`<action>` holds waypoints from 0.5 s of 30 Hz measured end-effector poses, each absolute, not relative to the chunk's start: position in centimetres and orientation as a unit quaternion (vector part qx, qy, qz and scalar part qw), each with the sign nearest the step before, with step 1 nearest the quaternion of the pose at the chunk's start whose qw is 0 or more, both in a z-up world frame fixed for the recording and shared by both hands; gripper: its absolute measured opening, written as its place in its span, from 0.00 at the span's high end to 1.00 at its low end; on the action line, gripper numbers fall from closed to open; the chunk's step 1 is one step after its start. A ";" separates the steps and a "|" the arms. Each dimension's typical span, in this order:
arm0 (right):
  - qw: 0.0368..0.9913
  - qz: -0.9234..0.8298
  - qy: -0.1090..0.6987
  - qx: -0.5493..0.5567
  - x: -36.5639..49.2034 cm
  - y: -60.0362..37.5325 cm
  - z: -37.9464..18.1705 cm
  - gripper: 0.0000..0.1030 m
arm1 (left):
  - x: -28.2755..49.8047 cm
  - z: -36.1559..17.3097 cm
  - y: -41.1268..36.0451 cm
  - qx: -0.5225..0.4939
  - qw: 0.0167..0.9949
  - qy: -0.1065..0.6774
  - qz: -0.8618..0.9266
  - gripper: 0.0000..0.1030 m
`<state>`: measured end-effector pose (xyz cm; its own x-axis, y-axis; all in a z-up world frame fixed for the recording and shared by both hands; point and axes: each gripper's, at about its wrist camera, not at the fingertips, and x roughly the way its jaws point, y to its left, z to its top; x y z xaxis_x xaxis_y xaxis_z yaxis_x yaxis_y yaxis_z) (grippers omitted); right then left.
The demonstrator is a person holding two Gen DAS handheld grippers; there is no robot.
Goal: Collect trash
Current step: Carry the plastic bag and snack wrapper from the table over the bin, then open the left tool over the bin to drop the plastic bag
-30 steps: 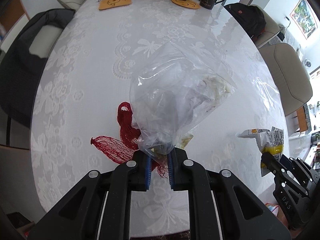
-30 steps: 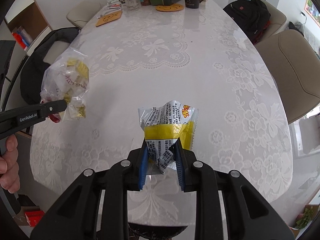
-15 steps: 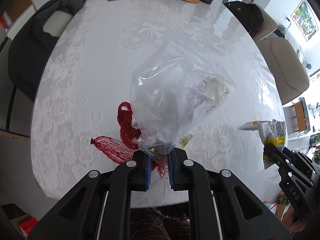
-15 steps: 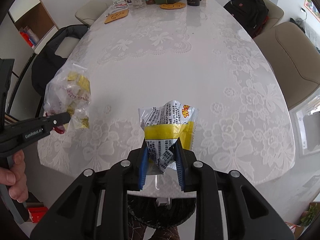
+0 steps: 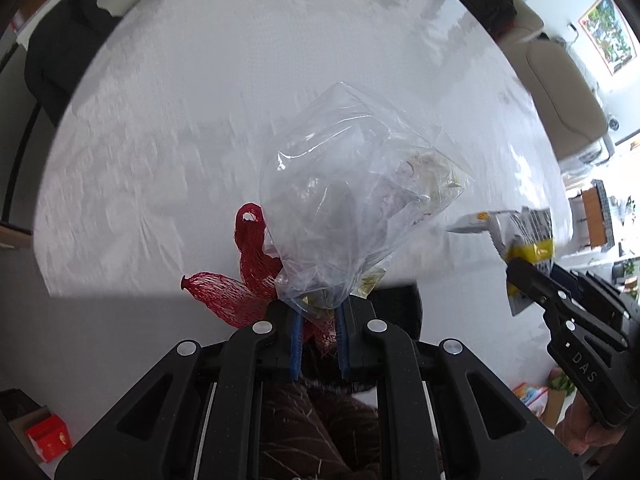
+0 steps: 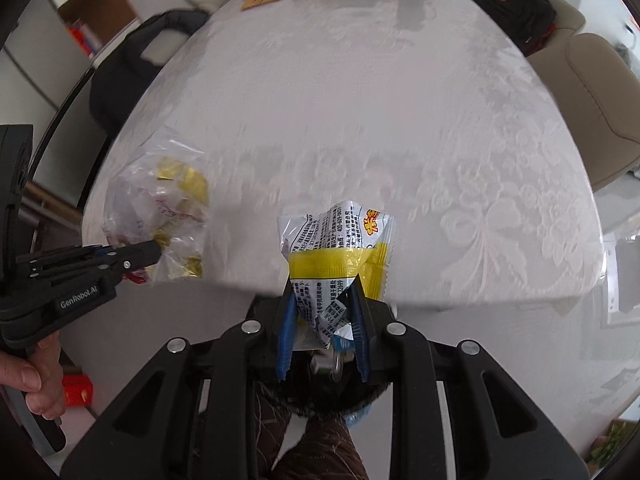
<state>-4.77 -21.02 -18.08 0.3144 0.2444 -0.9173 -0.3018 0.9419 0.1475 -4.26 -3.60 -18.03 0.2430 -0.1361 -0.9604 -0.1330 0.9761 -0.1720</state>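
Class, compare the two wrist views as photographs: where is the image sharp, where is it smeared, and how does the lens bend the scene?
Left wrist view: the clear plastic bag and left gripper are sharp, the tablecloth smeared. Right wrist view: the snack wrapper in the right gripper is crisp, the far clutter blurred. Both views: fisheye bulges the table, dark corners.

White lace-clothed table [image 6: 400, 120], beige chair [image 6: 600, 92], black backpack [image 6: 516, 12].

Bright daylight enters from the right; the tablecloth [image 6: 400, 120] shows soft glare and motion blur; the held items stay sharp; fisheye bending curves the edges, with black vignetting in the corners of both views.
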 end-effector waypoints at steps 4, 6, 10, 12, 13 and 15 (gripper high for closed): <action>0.799 0.186 0.570 -0.035 -7.5 -21.6 -19.7 0.78 | -6.7 -19.7 -5.0 -0.099 0.770 0.630 -0.007 0.88; 0.795 0.187 0.575 -0.036 -8.5 -22.0 -20.5 0.78 | -7.8 -20.7 -5.7 -0.094 0.765 0.637 -0.011 0.88; 0.786 0.185 0.588 -0.029 -9.9 -23.2 -22.5 0.78 | -9.0 -23.6 -7.2 -0.080 0.751 0.655 -0.020 0.88; 0.783 0.179 0.595 -0.028 -10.5 -23.9 -23.4 0.78 | -9.6 -25.2 -8.2 -0.076 0.742 0.666 -0.023 0.88; 0.782 0.175 0.598 -0.026 -10.8 -24.5 -23.7 0.78 | -9.7 -26.0 -8.7 -0.075 0.738 0.671 -0.025 0.88; 0.781 0.167 0.602 -0.022 -11.2 -25.3 -24.2 0.78 | -9.8 -27.3 -9.6 -0.068 0.732 0.677 -0.029 0.88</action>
